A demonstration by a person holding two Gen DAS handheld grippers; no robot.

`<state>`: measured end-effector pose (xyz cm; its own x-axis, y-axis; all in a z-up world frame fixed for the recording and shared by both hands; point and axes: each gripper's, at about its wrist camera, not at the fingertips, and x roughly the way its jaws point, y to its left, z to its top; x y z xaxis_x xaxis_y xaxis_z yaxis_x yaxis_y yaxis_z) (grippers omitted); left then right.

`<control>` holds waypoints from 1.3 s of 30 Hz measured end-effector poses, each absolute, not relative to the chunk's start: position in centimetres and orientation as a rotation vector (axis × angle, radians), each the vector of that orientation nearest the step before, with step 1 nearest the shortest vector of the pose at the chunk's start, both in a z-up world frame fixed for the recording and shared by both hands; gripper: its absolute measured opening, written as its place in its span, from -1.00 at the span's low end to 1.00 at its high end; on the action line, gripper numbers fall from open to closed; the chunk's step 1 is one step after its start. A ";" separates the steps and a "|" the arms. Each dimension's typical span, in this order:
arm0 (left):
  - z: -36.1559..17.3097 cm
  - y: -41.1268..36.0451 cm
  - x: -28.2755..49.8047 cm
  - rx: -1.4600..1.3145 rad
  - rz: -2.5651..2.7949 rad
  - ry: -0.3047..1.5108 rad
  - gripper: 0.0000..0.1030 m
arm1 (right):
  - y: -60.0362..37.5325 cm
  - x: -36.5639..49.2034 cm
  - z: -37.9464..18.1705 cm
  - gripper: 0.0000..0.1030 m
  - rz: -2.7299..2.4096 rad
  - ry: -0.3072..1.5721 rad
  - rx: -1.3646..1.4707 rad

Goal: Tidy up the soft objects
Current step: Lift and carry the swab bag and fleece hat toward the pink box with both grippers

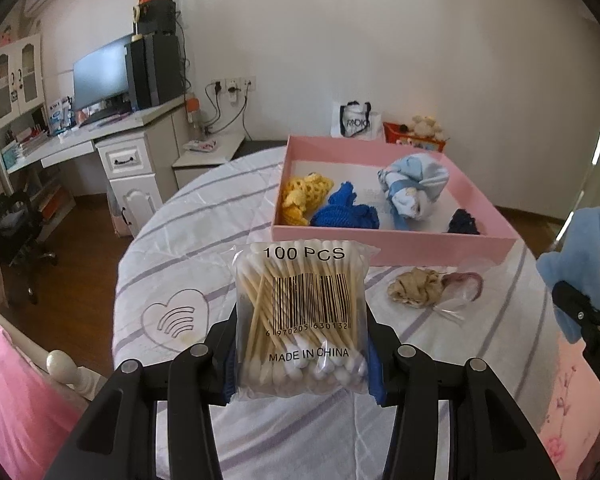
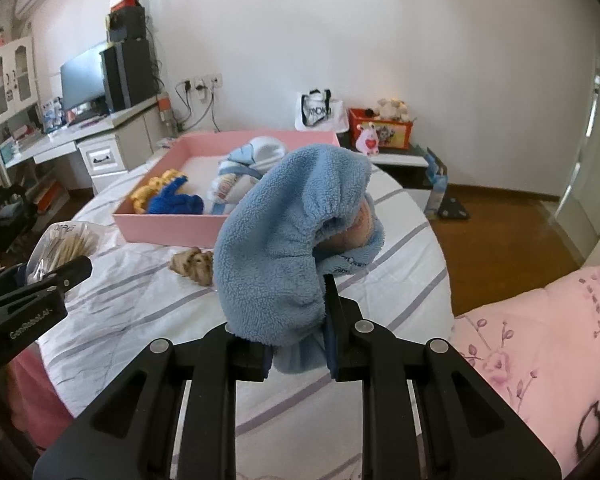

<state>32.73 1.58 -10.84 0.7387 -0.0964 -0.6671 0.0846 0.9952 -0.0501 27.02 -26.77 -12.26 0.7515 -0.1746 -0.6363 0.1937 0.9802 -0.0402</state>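
- Left gripper (image 1: 302, 360): jaws clamped on the lower part of a clear plastic bag of wooden cotton swabs (image 1: 303, 316), held upright off the bed, "100 PCS" print at top, swabs running roughly vertical.
- Right gripper (image 2: 298, 354): jaws pinching the bottom end of a light blue fleece mitt-like cloth (image 2: 284, 236), which stands up and flops forward over the fingers, elastic cuff opening facing right.
- Target: shallow pink rectangular cardboard box (image 1: 380, 246) sits on the white bedsheet with lilac stripes (image 1: 204, 216), straight ahead of and above the left gripper in its view, near wall just past the top of the swab bag.
- From the right wrist view the box (image 2: 168, 232) lies ahead and to the left; the fleece blocks the box's right half.
- Box already holds a yellow crocheted piece (image 1: 302, 198), a royal blue knitted piece (image 1: 346, 210), a pale blue baby-print cloth bundle (image 1: 414, 188) and a small dark navy item (image 1: 464, 222).
- Still loose on the sheet: a beige crumpled scrunchie-like fabric (image 1: 414, 286), just outside the box's near wall, between the two grippers.
- Judgement: the left gripper looks nearer and squarer to the box; a forward carry over the near wall should do. The right gripper needs a forward-left reach.
- Free floor shows in the box's centre and back right.
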 end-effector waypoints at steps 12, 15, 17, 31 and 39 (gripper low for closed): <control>-6.3 1.9 25.2 0.002 -0.106 0.617 -0.12 | -25.0 22.9 -8.4 -0.64 -0.174 0.573 0.017; -4.9 1.9 23.3 0.003 -0.109 0.581 -0.12 | -24.7 21.9 -7.3 -0.64 -0.169 0.538 0.014; -4.2 1.9 22.4 0.002 -0.109 0.561 -0.12 | -24.3 21.2 -6.6 -0.64 -0.167 0.512 0.010; 0.8 2.8 12.2 0.016 -0.102 0.351 -0.11 | -21.7 15.7 -1.8 -0.62 -0.130 0.317 -0.030; 2.1 3.9 6.5 0.012 -0.097 0.263 -0.11 | -20.9 13.6 -0.7 -0.61 -0.134 0.250 -0.045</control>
<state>6.48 3.86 2.11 0.9609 -0.0944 -0.2603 0.0975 0.9952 -0.0008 13.59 -20.87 -0.74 0.9600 -0.1379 -0.2436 0.1267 0.9901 -0.0612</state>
